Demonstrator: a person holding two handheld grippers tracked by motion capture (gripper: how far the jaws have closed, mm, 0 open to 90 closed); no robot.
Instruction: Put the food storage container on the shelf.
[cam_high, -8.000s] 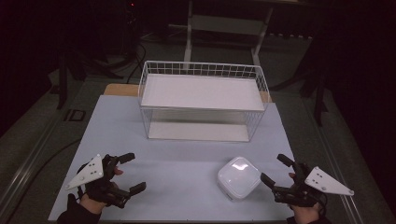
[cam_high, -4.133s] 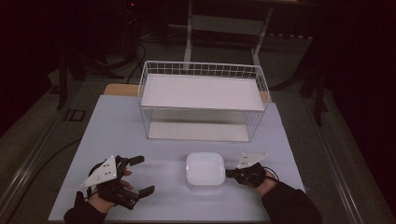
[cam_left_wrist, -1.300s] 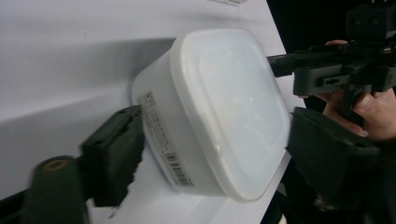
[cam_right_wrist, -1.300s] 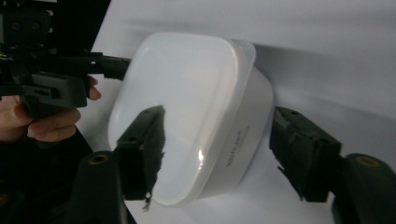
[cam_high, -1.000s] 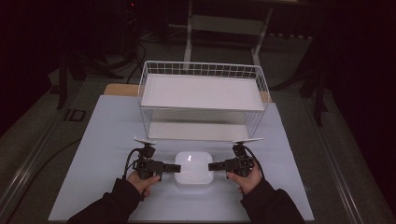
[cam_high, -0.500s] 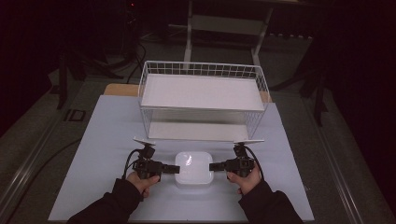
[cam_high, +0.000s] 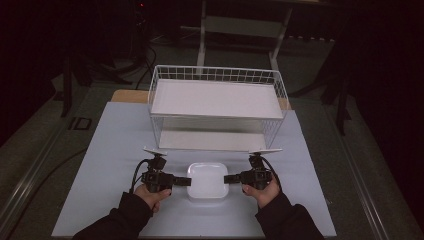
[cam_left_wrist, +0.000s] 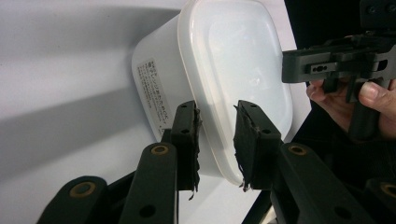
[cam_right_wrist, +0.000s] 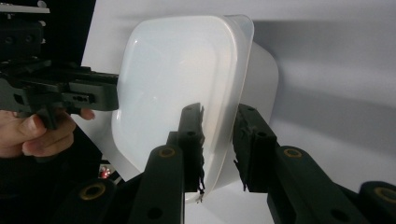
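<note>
1. A white plastic container (cam_high: 207, 182) sits on the pale tabletop (cam_high: 115, 150), near the front edge and in front of a white wire basket (cam_high: 216, 102).
2. The left gripper (cam_high: 181, 180) meets the container's left rim; in the left gripper view its fingers (cam_left_wrist: 186, 135) straddle the rim, one inside and one outside, close to it, though I cannot tell if they press it.
3. The right gripper (cam_high: 230, 178) meets the right rim; its fingers (cam_right_wrist: 190, 140) straddle that edge the same way.
4. Both hands rest low over the tabletop.
</note>
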